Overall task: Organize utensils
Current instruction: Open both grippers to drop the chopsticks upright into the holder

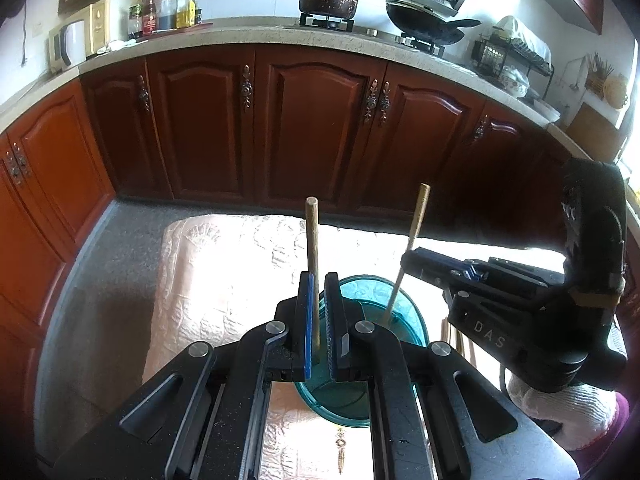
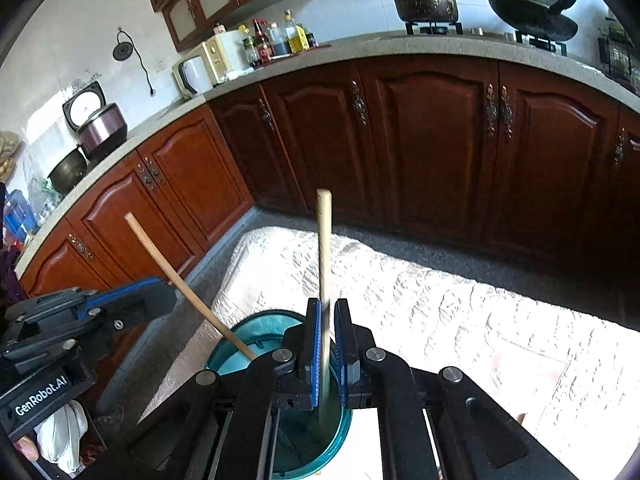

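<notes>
two sticks (image 1: 312,264) (image 2: 324,264) stand in a cup (image 1: 376,292), seemingly on a cloth (image 1: 224,264).

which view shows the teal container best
The left wrist view: the teal container shows its far rim and patterned inner wall beyond the left gripper. In the right wrist view, the right gripper covers much of it.
</notes>
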